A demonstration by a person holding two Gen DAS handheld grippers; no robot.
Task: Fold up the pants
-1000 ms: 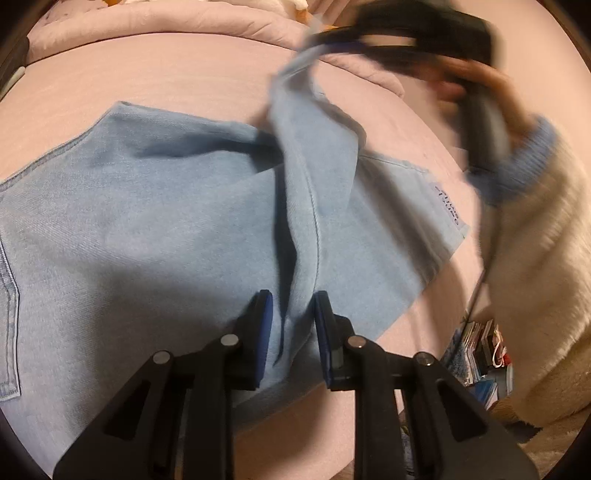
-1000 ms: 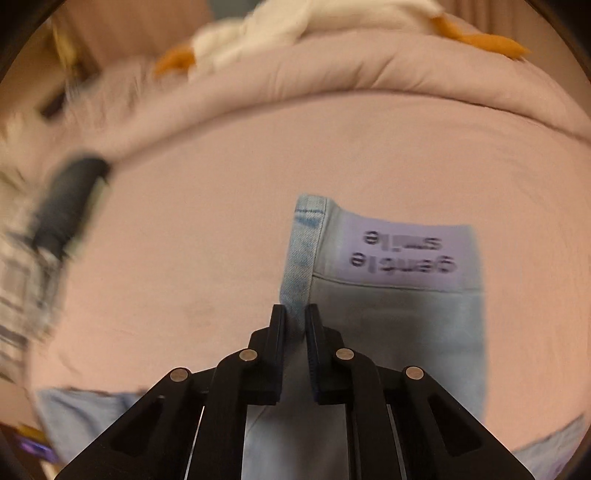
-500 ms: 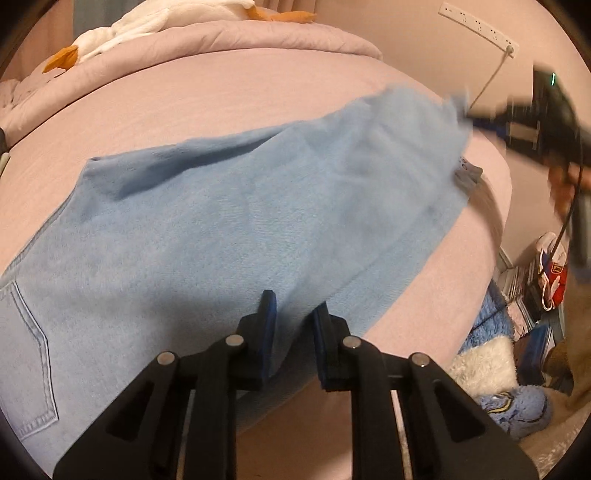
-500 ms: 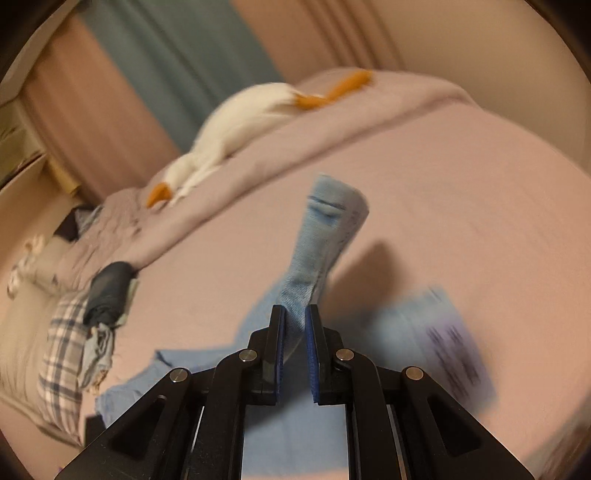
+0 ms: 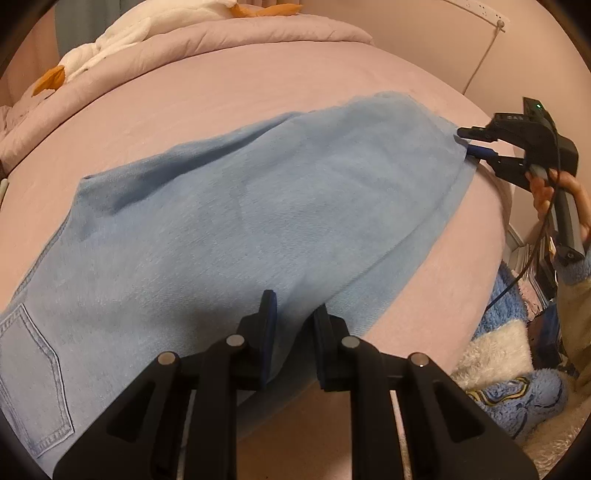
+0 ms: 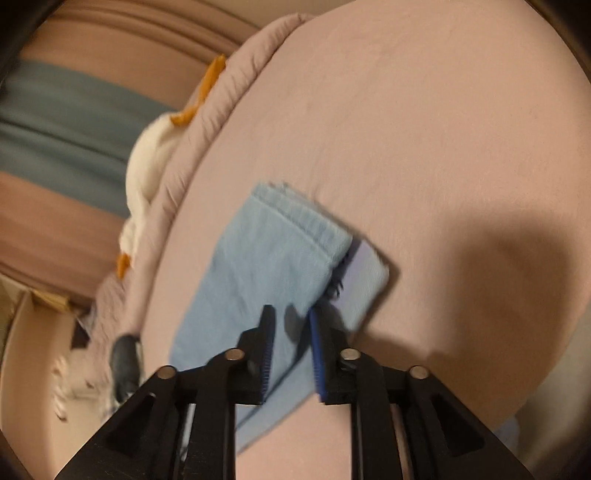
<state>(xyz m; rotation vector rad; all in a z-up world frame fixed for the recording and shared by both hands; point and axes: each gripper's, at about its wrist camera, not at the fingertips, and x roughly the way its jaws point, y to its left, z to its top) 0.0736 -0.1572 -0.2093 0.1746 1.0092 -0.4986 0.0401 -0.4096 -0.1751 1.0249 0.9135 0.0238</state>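
Lying across the pink bed (image 5: 258, 85), the light blue pants (image 5: 229, 221) were spread out flat, with a stitched back pocket (image 5: 29, 384) down at the lower left of the left wrist view and the leg hems way over on the right near the mattress edge. The left gripper (image 5: 293, 314) had its fingers nearly together, pinching the near edge of the denim where it hung over the bedside. The right gripper (image 5: 467, 142) sat at the hem end with a hand (image 5: 546, 192) wrapped round its handle; its fingers had just been opening, and in its own camera they stood a bit apart with the hem fabric (image 6: 280, 258) lying between them, not squeezed as far as I could see. There was a pale lilac label (image 6: 364, 273) peeking out under the folded hem with dark lettering on it, but it was too blurred and covered to read. Plenty of bare pink sheet stretched beyond the pants toward a rolled duvet (image 5: 207, 40) and a white plush toy with orange bits (image 5: 122, 33). Off the bed's right edge was a fluffy blue and white heap (image 5: 506, 373) on the floor, so that side looked tighter.
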